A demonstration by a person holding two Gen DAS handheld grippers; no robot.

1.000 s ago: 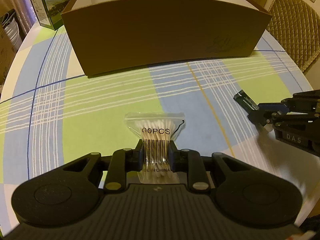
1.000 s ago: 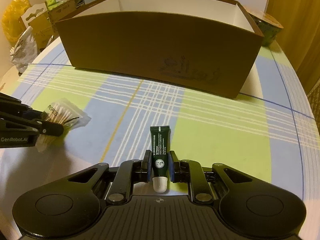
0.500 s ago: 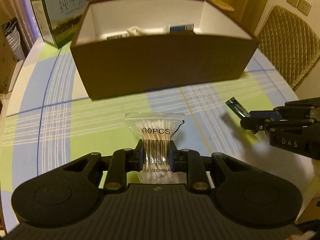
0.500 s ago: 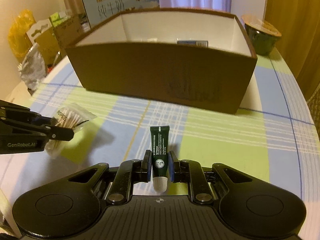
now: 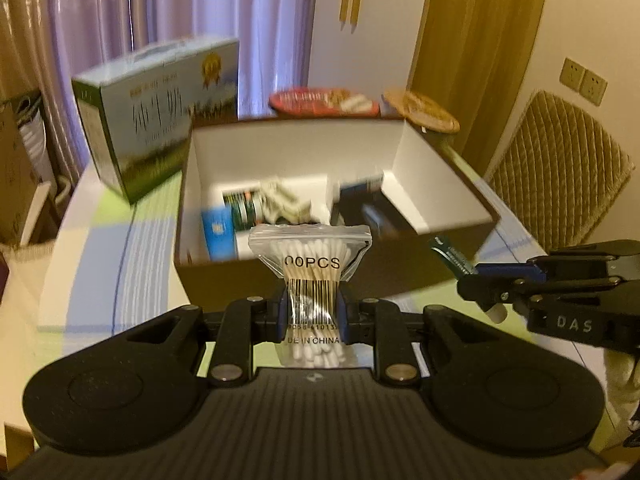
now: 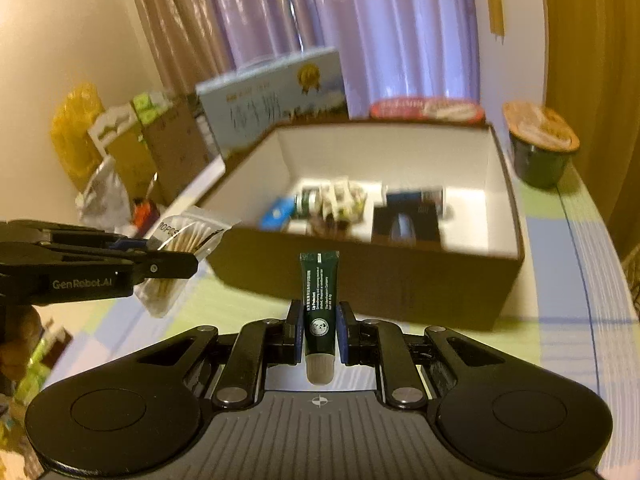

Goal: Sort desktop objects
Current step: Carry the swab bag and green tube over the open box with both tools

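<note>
While both grippers hang above the checked tablecloth (image 6: 568,280) just short of the open cardboard box (image 5: 420,276), the left gripper (image 5: 311,312) pinches a clear bag of cotton swabs (image 5: 310,258). The right gripper (image 6: 318,332) is clamped on a dark green tube (image 6: 319,292), cap toward the camera. Blurred items lie inside the box; a milk carton (image 5: 156,120) stands behind it.

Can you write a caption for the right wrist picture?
Right gripper holds a green tube before the open brown box.
</note>
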